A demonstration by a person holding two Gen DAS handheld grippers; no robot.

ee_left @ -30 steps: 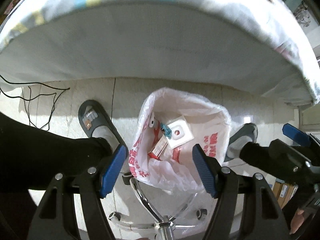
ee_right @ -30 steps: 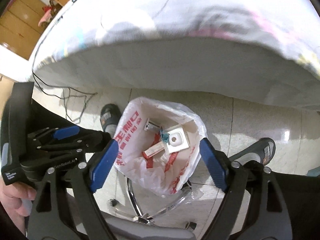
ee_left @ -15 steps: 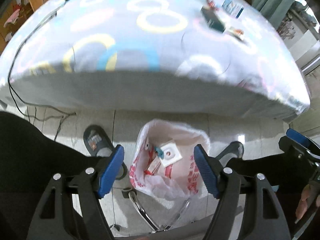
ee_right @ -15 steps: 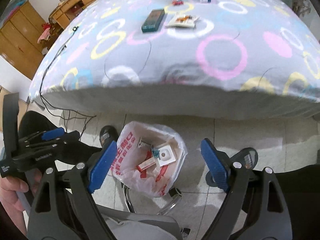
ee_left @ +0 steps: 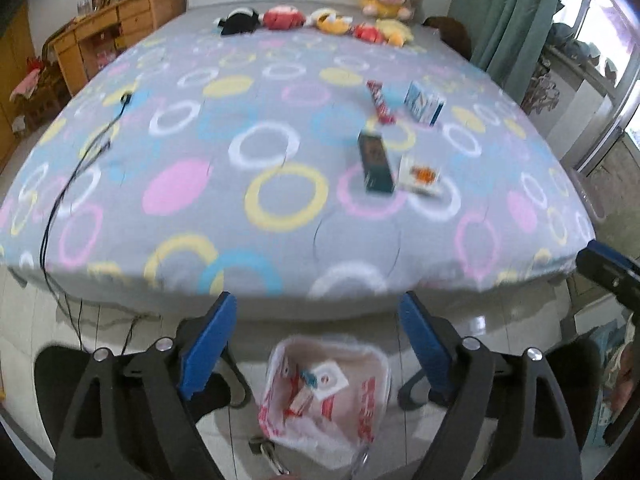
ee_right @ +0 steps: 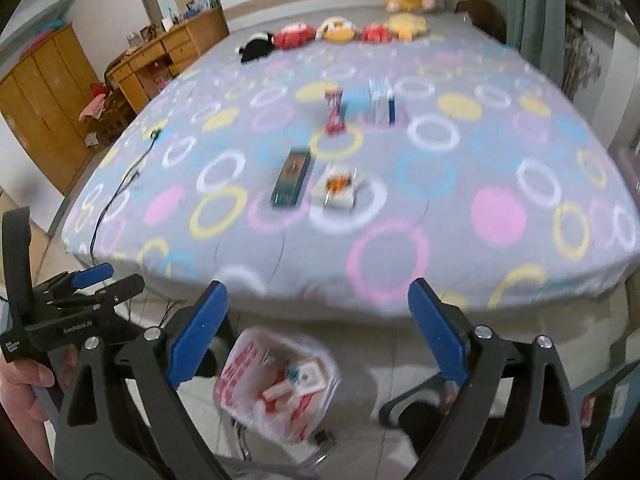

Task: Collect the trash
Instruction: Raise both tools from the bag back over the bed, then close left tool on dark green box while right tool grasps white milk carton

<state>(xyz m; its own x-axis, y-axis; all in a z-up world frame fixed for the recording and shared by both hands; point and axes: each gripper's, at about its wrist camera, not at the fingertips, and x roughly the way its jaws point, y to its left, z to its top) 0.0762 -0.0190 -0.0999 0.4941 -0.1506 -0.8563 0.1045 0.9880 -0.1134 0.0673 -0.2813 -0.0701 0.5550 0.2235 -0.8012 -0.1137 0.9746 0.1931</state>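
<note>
A white trash bag with red print [ee_left: 326, 392] [ee_right: 276, 384] stands open on the floor below the bed's near edge, with several scraps inside. On the bed lie a dark teal box [ee_left: 375, 160] [ee_right: 292, 178], a white wrapper with orange print [ee_left: 420, 176] [ee_right: 340, 186], a red wrapper [ee_left: 380, 102] [ee_right: 334, 114] and a blue-and-white box [ee_left: 424, 102] [ee_right: 382, 106]. My left gripper [ee_left: 318, 340] hangs high over the bag, jaws opening, nothing between them. My right gripper [ee_right: 316, 332] does the same beside it, jaws opening and empty.
The bed [ee_left: 200, 184] carries a grey cover with coloured rings, and a black cable [ee_left: 80, 148] trails off its left side. Plush toys [ee_left: 332, 20] line the headboard. A wooden desk [ee_right: 168, 56] stands at left. A slippered foot [ee_right: 416, 416] rests by the bag.
Both grippers have risen from close over the bag and tilted up, so the bed top and its litter now show. Both pairs of jaws stand wider.
</note>
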